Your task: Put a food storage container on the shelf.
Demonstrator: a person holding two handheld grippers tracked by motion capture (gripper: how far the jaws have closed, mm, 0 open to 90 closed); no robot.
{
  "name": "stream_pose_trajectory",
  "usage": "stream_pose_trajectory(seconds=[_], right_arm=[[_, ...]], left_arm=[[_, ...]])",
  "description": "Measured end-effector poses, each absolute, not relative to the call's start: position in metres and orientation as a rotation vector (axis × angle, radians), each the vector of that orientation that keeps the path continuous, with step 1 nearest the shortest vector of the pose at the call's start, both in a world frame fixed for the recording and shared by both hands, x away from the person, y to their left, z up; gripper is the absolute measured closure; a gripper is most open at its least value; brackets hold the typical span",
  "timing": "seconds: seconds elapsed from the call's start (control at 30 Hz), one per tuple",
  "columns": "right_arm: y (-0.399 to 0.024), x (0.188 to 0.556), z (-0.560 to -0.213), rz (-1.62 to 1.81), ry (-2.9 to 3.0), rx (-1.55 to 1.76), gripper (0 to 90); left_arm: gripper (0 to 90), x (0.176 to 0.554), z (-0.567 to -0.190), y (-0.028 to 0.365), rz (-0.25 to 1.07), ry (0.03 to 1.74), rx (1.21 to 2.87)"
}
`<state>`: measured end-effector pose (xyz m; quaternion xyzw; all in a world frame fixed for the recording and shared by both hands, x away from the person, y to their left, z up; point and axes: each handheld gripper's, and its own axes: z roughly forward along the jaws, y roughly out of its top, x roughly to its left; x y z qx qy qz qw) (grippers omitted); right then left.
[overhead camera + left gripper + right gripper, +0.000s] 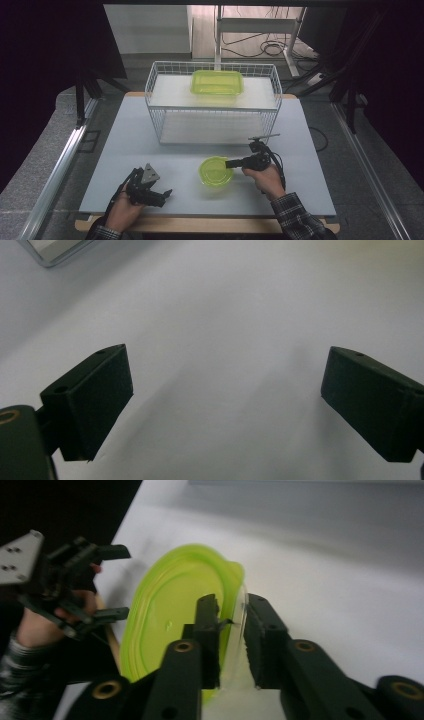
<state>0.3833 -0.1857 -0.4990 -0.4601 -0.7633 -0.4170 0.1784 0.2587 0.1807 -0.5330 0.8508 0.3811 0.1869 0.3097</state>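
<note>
right gripper: pinching the near rim of the green lid | lid sits just left of it | left gripper: spread wide, well apart from lid

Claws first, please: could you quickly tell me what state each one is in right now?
Left claw: open, holding nothing.
Right claw: closed on the rim of the round green container.

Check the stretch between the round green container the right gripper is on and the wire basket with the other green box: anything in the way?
Nothing visible. The right gripper is clamped on the rim of the round green container, and the grey table between it and the wire basket is bare. The basket's wire front wall faces the container. The left gripper sits off to the side, open.
</note>
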Motion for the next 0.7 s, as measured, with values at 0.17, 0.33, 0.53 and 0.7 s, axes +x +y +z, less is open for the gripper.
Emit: stream_pose_trajectory(seconds=[0.17, 0.33, 0.53, 0.7], right_arm=[[-0.187, 0.384, -0.499, -1.176, -2.098, -1.303, 80.8], [-0.191, 0.384, -0.494, -1.205, -2.09, -1.312, 80.8], [-0.195, 0.382, -0.482, -1.274, -2.07, -1.3, 80.9], [-0.199, 0.383, -0.472, -1.316, -2.05, -1.302, 80.9]], left_arm=[[6.1, 0.259, -0.533, 0.181, 0.497, 1.011, 2.241], [6.1, 0.259, -0.533, 0.181, 0.497, 1.012, 2.241], [6.1, 0.259, -0.533, 0.181, 0.498, 1.01, 2.246], [6.1, 0.259, -0.533, 0.181, 0.497, 1.01, 2.246]])
